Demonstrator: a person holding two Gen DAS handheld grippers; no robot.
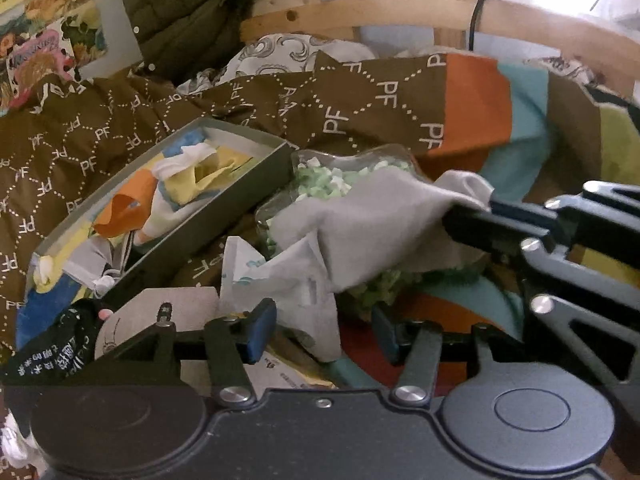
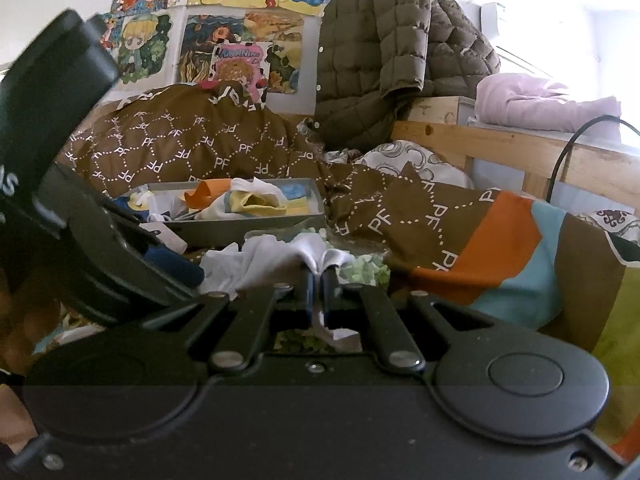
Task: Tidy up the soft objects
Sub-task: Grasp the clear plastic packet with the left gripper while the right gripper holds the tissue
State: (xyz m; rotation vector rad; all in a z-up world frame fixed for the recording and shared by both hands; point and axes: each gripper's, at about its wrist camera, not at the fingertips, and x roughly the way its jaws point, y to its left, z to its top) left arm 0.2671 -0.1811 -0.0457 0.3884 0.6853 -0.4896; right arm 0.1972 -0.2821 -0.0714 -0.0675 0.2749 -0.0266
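A grey cloth (image 1: 372, 220) lies draped over a clear bag of green and white pieces (image 1: 320, 178) on the bed. My right gripper (image 2: 317, 280) is shut on the cloth's edge (image 2: 296, 254); it also shows in the left wrist view (image 1: 466, 222), coming in from the right. My left gripper (image 1: 324, 330) is open and empty, just in front of the cloth, over a white printed wrapper (image 1: 280, 276). A grey-green box (image 1: 224, 216) holding several coloured cloths (image 1: 188, 178) sits to the left; it also shows in the right wrist view (image 2: 240, 226).
A brown quilt with a "PF" print (image 1: 360, 108) covers the bed. A wooden headboard (image 1: 400, 12) with a black cable (image 1: 478, 8) runs behind. An olive padded jacket (image 2: 384, 48) hangs at the back. A black printed bag (image 1: 52, 344) lies lower left.
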